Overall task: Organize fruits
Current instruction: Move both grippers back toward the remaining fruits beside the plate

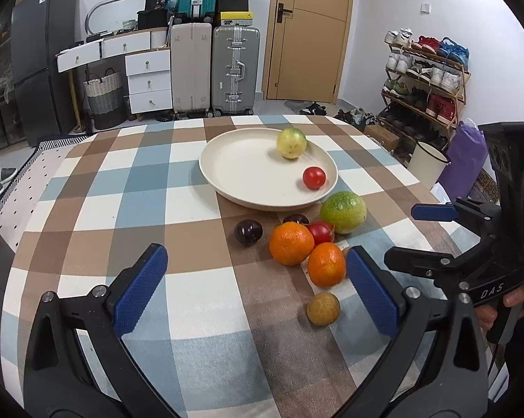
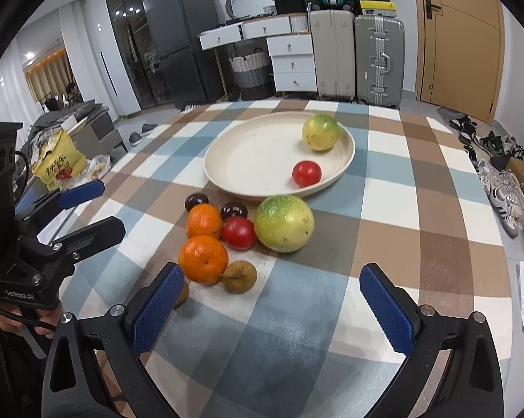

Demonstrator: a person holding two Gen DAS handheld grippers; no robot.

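a: on the counter [image 1: 87, 209], why does the cream plate [image 1: 234, 170] hold only two pieces?

b: it looks like the collecting spot. a yellow-green fruit [image 1: 291, 142] and a cherry tomato [image 1: 314, 178] lie in it; two oranges [image 1: 291, 244], plums [image 1: 248, 231], another tomato [image 2: 238, 232] and a big green fruit [image 1: 343, 211] sit clustered just in front.

a: and each hand-held gripper?

b: left hand-held gripper [image 1: 258, 289] and right hand-held gripper [image 2: 272, 306] are spread wide, empty, near the brown longan [image 1: 323, 308], probably picking next.
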